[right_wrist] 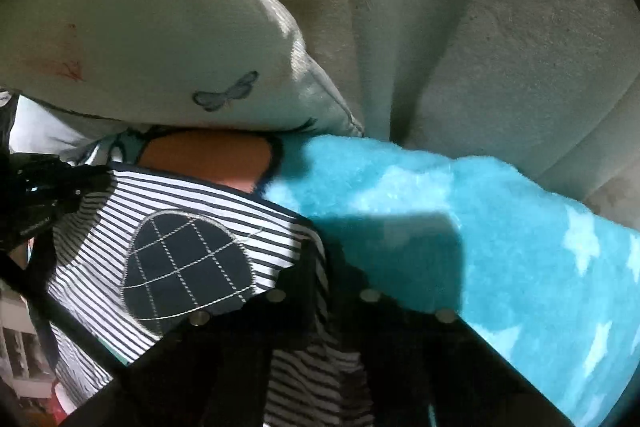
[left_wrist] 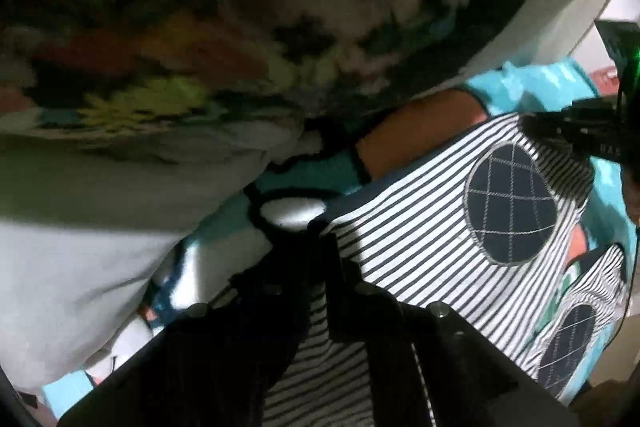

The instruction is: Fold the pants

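Observation:
The pants (left_wrist: 420, 235) are white with thin navy stripes and round navy knee patches (left_wrist: 512, 203). They lie on a turquoise fleece blanket (right_wrist: 480, 235). My left gripper (left_wrist: 320, 227) is shut on the striped cloth at a dark-trimmed edge, with fabric running back between its fingers. My right gripper (right_wrist: 320, 259) is shut on the striped pants (right_wrist: 100, 239) at another edge, beside a knee patch (right_wrist: 188, 267). The right gripper also shows at the right edge of the left wrist view (left_wrist: 576, 131), and the left gripper at the left edge of the right wrist view (right_wrist: 40, 195).
A white pillow with a butterfly print (right_wrist: 140, 27) lies just beyond the pants. A pale upholstered wall or headboard (right_wrist: 500, 47) rises behind. A colourful flowered cushion (left_wrist: 200, 27) and a grey cushion (left_wrist: 80, 227) crowd the left gripper's far side.

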